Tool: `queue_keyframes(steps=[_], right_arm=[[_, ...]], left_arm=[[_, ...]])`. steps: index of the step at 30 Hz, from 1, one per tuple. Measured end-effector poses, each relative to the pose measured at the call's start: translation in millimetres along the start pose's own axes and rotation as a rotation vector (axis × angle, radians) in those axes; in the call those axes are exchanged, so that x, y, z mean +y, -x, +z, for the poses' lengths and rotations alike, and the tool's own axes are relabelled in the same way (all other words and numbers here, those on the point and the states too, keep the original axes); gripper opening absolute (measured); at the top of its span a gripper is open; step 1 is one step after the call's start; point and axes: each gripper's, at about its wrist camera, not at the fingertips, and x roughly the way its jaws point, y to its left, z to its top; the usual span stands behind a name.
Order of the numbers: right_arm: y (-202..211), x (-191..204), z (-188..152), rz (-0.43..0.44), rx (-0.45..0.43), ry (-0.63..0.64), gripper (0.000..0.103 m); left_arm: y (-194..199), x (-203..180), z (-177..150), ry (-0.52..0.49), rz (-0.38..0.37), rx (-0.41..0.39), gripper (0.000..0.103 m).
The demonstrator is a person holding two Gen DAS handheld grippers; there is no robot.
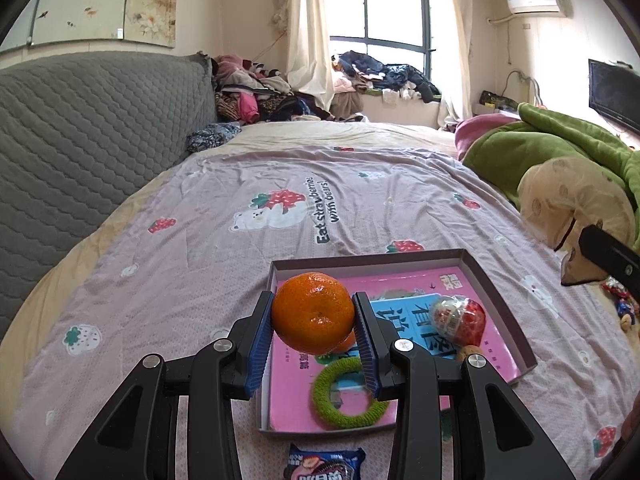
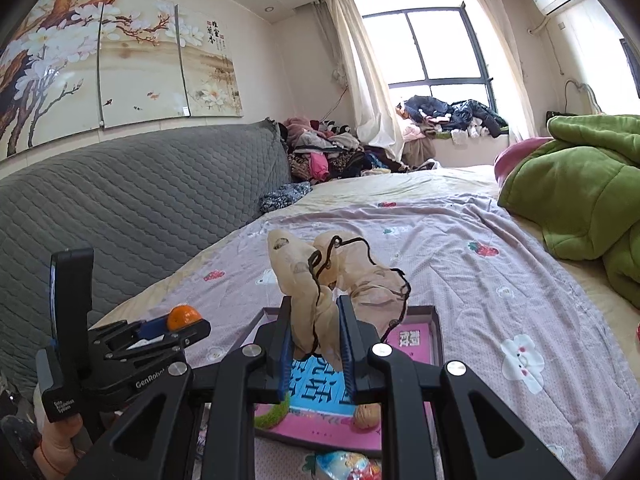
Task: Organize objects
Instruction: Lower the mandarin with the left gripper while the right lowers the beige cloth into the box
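Note:
My left gripper (image 1: 314, 322) is shut on an orange (image 1: 313, 312) and holds it above the left part of a shallow purple box (image 1: 498, 300) on the bed. The box holds a pink book (image 1: 296, 392), a green ring (image 1: 346, 394), a red-and-white toy egg (image 1: 460, 316) and a walnut (image 2: 367, 416). My right gripper (image 2: 314, 340) is shut on a beige drawstring pouch (image 2: 340, 268) and holds it above the box (image 2: 436, 320). The left gripper and its orange (image 2: 183, 317) show at the left of the right wrist view.
A cookie packet (image 1: 324, 462) lies in front of the box. A wrapped toy (image 2: 348, 466) lies at the near edge. A green blanket (image 1: 560, 148) is bunched at the right, a grey headboard (image 1: 80, 140) at the left. Small toys (image 1: 622, 304) lie at the far right.

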Motion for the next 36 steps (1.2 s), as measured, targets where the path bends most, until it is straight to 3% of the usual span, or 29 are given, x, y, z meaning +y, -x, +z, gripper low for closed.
queue_keyframes(steps=[13, 36], right_arm=[[-27.5, 0.5, -8.0, 0.008, 0.016, 0.001, 0.021], [-81.4, 11.7, -44.4, 0.008, 0.156, 0.04, 0.021]], left_arm=[[-24.7, 6.3, -12.0, -0.001, -0.005, 0.016, 0.04], [-74.8, 12.0, -37.3, 0.039, -0.03, 0.157, 0.04]])
